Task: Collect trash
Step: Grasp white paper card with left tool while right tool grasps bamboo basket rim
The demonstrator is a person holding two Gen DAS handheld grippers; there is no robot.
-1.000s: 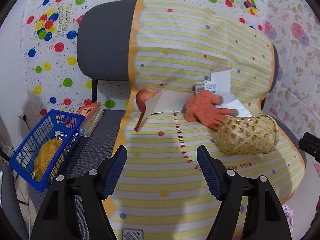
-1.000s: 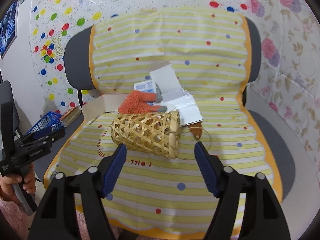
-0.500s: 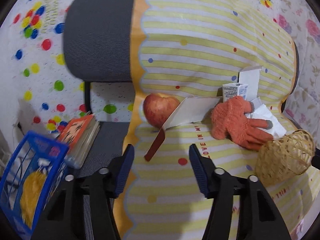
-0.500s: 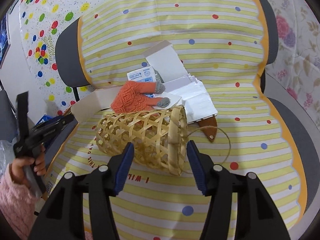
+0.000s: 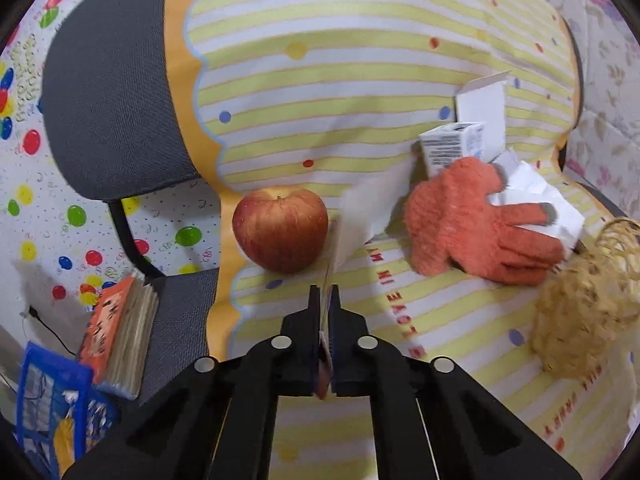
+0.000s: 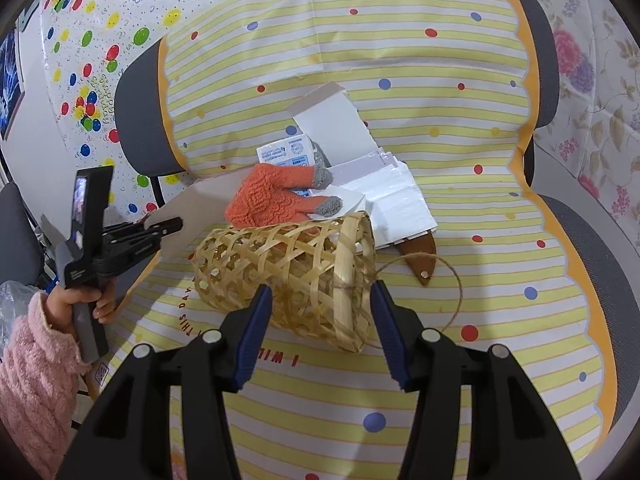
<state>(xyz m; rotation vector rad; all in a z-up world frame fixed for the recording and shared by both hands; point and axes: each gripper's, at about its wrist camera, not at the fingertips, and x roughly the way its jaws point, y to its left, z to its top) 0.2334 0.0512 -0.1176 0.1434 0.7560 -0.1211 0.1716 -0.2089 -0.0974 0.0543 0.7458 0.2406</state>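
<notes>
My left gripper (image 5: 325, 312) is shut on the near edge of a flat white cardboard piece (image 5: 370, 204) that lies on the striped cloth beside a red apple (image 5: 281, 227). It also shows in the right wrist view (image 6: 176, 225), gripping the cardboard (image 6: 200, 204). My right gripper (image 6: 322, 322) is open with its fingers on either side of the woven bamboo basket (image 6: 288, 270), which lies on its side. An orange glove (image 6: 276, 196) rests on a small carton (image 6: 284, 152) and white papers (image 6: 396, 204).
A striped yellow cloth (image 6: 400, 80) covers the chair. A blue basket (image 5: 52, 412) and an orange book (image 5: 120, 336) sit to the left. An open white box (image 6: 332, 124) stands behind the glove. A twine loop (image 6: 452, 280) and brown tag (image 6: 420, 256) lie beside the basket.
My left gripper has moved forward and left and closed on the cardboard edge. My right gripper has moved in until its open fingers straddle the bamboo basket.
</notes>
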